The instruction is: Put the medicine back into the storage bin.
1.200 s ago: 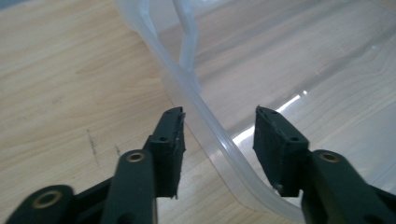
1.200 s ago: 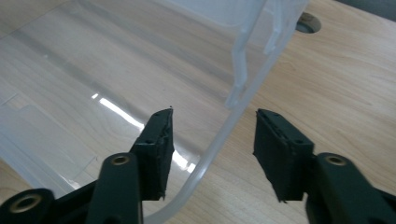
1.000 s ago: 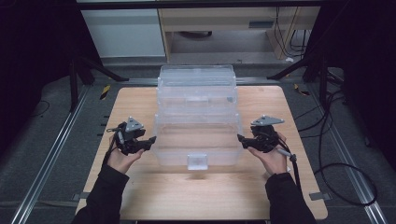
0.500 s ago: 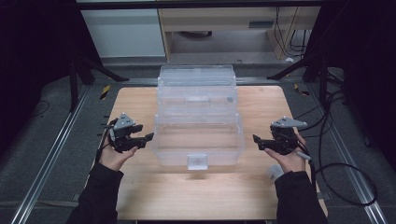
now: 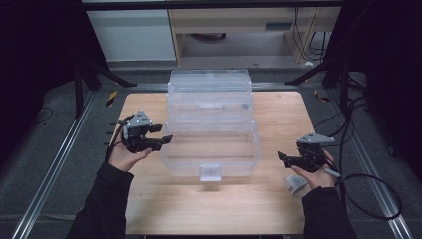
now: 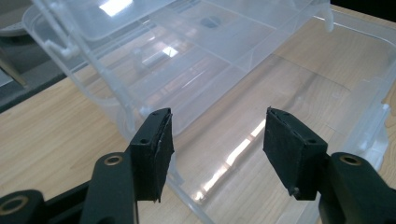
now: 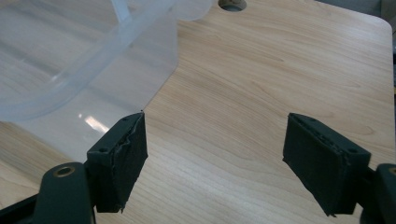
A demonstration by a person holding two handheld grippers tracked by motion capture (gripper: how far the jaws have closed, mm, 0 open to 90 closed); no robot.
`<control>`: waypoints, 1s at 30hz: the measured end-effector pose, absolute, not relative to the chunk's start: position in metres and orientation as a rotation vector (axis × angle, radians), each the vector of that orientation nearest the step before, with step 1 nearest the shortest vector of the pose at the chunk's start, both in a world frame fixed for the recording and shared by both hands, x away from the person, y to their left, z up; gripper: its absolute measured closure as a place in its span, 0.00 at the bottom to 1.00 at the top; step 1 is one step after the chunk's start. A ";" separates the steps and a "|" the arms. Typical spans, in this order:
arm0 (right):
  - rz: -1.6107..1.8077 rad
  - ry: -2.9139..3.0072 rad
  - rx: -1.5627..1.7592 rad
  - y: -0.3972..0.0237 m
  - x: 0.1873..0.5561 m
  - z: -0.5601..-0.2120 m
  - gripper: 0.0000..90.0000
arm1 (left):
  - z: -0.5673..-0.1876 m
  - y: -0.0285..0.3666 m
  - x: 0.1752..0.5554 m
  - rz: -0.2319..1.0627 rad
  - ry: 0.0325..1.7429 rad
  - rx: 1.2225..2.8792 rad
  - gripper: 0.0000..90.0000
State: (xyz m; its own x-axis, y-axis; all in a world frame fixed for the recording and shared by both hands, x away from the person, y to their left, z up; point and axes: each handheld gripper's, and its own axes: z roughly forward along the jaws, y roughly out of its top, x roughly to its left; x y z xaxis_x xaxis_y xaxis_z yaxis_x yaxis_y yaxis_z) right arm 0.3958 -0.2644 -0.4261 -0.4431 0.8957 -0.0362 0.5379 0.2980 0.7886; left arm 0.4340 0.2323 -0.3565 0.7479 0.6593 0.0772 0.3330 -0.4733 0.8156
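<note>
left claw (image 5: 166,140): jaws apart, empty, clear tiered storage box (image 5: 211,124) just ahead | right claw (image 5: 281,157): jaws just widened, empty, box off to its left | box rests on bench (image 5: 268,199)

One clear plastic organiser box (image 5: 211,127) stands on one wooden tabletop (image 5: 209,209) (its tiers fanned open, three by the look of them). Two tongs are there, the left tongs (image 5: 161,140) and the right tongs (image 5: 282,158), each in one hand.
</note>
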 end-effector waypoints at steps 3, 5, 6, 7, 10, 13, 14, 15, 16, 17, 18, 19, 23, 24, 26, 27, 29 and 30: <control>0.990 2.087 1.276 -0.268 0.394 -0.427 0.25 | -0.349 0.224 0.439 0.478 0.697 2.117 0.47; 0.973 2.094 1.263 -0.269 0.394 -0.428 0.24 | -0.346 0.219 0.443 0.472 0.680 2.129 0.47; 0.975 2.095 1.259 -0.269 0.394 -0.427 0.24 | -0.344 0.217 0.445 0.466 0.672 2.135 0.47; 0.981 2.094 1.256 -0.269 0.394 -0.427 0.24 | -0.343 0.214 0.446 0.465 0.660 2.139 0.47; 0.980 2.100 1.254 -0.268 0.395 -0.428 0.24 | -0.340 0.206 0.452 0.451 0.628 2.170 0.47; 0.974 2.106 1.245 -0.268 0.396 -0.429 0.24 | -0.337 0.199 0.457 0.440 0.601 2.192 0.47; 0.972 2.107 1.247 -0.268 0.396 -0.429 0.24 | -0.336 0.197 0.458 0.439 0.591 2.197 0.47; 0.969 2.106 1.247 -0.268 0.396 -0.429 0.24 | -0.335 0.195 0.459 0.433 0.582 2.201 0.47; 0.968 2.105 1.248 -0.268 0.396 -0.429 0.24 | -0.334 0.193 0.460 0.433 0.576 2.202 0.47; 0.970 2.105 1.248 -0.268 0.396 -0.429 0.24 | -0.334 0.191 0.462 0.424 0.564 2.209 0.48; 0.974 2.102 1.248 -0.268 0.396 -0.429 0.24 | -0.333 0.189 0.463 0.423 0.557 2.217 0.48; 0.976 2.099 1.251 -0.269 0.396 -0.429 0.24 | -0.333 0.187 0.465 0.419 0.544 2.230 0.48; 0.974 2.100 1.247 -0.269 0.397 -0.429 0.24 | -0.333 0.179 0.470 0.406 0.521 2.252 0.50; 0.972 2.100 1.248 -0.269 0.397 -0.429 0.24 | -0.333 0.177 0.471 0.408 0.517 2.251 0.50; 0.971 2.105 1.253 -0.269 0.397 -0.429 0.24 | -0.334 0.173 0.474 0.401 0.507 2.265 0.51; 0.968 2.107 1.247 -0.269 0.398 -0.430 0.24 | -0.334 0.172 0.476 0.400 0.500 2.276 0.51; 0.962 2.112 1.244 -0.269 0.398 -0.430 0.24 | -0.335 0.169 0.478 0.391 0.494 2.284 0.52; 0.960 2.114 1.244 -0.269 0.398 -0.431 0.24 | -0.335 0.168 0.480 0.390 0.483 2.292 0.52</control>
